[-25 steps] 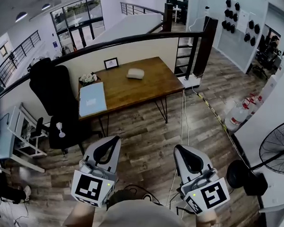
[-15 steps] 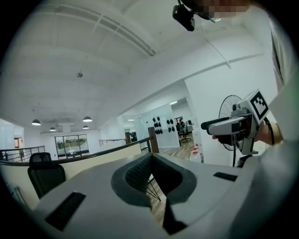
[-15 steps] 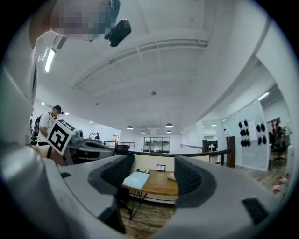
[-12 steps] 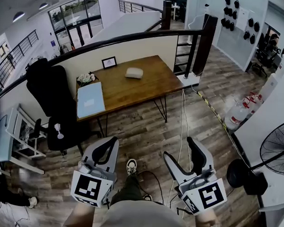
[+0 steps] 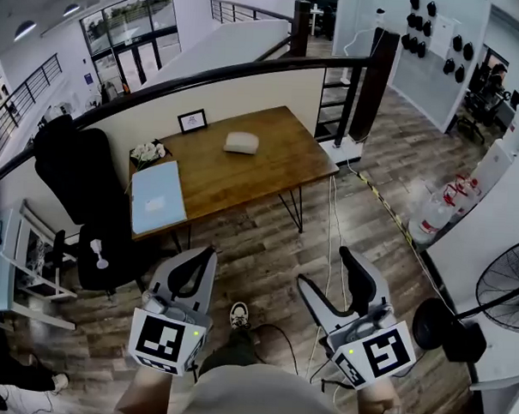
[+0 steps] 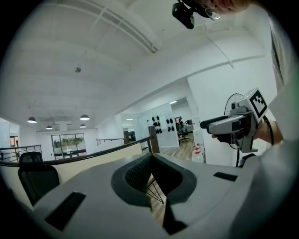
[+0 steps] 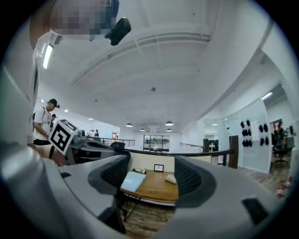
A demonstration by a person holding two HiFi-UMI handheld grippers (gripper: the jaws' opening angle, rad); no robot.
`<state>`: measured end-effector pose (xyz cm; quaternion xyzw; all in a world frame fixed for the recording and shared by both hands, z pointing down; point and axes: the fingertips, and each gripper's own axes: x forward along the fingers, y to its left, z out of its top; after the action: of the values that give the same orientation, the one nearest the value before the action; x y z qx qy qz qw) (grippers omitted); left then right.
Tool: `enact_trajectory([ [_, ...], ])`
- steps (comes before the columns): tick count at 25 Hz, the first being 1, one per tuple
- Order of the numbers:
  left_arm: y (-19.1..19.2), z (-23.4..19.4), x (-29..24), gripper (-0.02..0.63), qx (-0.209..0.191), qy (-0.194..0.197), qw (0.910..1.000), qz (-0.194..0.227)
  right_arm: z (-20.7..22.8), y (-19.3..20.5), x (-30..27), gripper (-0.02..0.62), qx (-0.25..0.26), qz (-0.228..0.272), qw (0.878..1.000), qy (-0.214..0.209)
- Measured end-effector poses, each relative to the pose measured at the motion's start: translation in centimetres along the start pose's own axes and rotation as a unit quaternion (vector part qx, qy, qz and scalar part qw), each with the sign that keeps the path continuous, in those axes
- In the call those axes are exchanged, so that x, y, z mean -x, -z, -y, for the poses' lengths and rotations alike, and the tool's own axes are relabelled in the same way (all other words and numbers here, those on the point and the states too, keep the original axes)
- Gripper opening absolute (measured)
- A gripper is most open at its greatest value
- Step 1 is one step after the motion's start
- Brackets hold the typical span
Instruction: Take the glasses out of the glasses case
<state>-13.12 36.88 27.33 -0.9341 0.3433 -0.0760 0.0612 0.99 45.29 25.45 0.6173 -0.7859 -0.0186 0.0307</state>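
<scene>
A pale grey glasses case [image 5: 241, 142] lies closed on the wooden table [image 5: 270, 164], well ahead of both grippers. In the right gripper view the case [image 7: 171, 179] shows small between the jaws, far off. My left gripper [image 5: 197, 269] is held over the wood floor with its jaws shut and nothing in them; its pads [image 6: 140, 170] meet in the left gripper view. My right gripper [image 5: 329, 273] stands open and empty beside it, also over the floor. Neither gripper is near the table.
A blue folder [image 5: 157, 197], a small picture frame [image 5: 192, 120] and flowers [image 5: 148, 152] share the table. A black office chair [image 5: 72, 172] stands at its left. Cables run across the floor, water bottles [image 5: 431, 216] and a fan [image 5: 505, 294] stand at the right. A railing runs behind the table.
The right gripper's jaws went from shut to wide open. Both grippers and the view have moved forward, and the table now sits lower in the head view.
</scene>
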Motion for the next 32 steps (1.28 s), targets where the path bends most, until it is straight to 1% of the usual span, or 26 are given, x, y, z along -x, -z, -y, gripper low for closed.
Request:
enact_trajectory([
  [6,0.9,-6.1,-5.1,0.002,0.003,0.004,0.9999,-0.010,2.1,0.5,-8.0,0.308,-0.005,-0.017,1.000,0.004],
  [11,1.3,-11.2,-9.0,0.002,0.003,0.010,0.9997,-0.020,3.1,0.1,-14.5,0.308,-0.005,-0.031,0.999,0.003],
  [16,1.1,-16.6,-12.2,0.003,0.012,0.012,0.9997,-0.019,4.0,-0.3,-20.9,0.305,-0.006,-0.038,0.999,0.003],
  [21,2.6,-21.9,-15.1,0.002,0.017,0.009,0.9995,-0.024,4.4,0.9,-27.3,0.302,-0.010,-0.055,0.998,-0.003],
  [26,4.2,-25.4,-17.3,0.002,0.014,0.007,0.9992,-0.037,4.1,1.9,-31.5,0.302,-0.002,-0.069,0.998,-0.015],
  [28,4.3,-26.1,-17.8,0.002,0.019,0.008,0.9992,-0.036,4.1,2.3,-32.6,0.302,-0.002,-0.074,0.997,-0.018],
  [32,5.4,-27.1,-19.3,0.002,0.023,0.009,0.9987,-0.045,5.0,2.8,-34.6,0.302,-0.001,-0.080,0.997,-0.019],
])
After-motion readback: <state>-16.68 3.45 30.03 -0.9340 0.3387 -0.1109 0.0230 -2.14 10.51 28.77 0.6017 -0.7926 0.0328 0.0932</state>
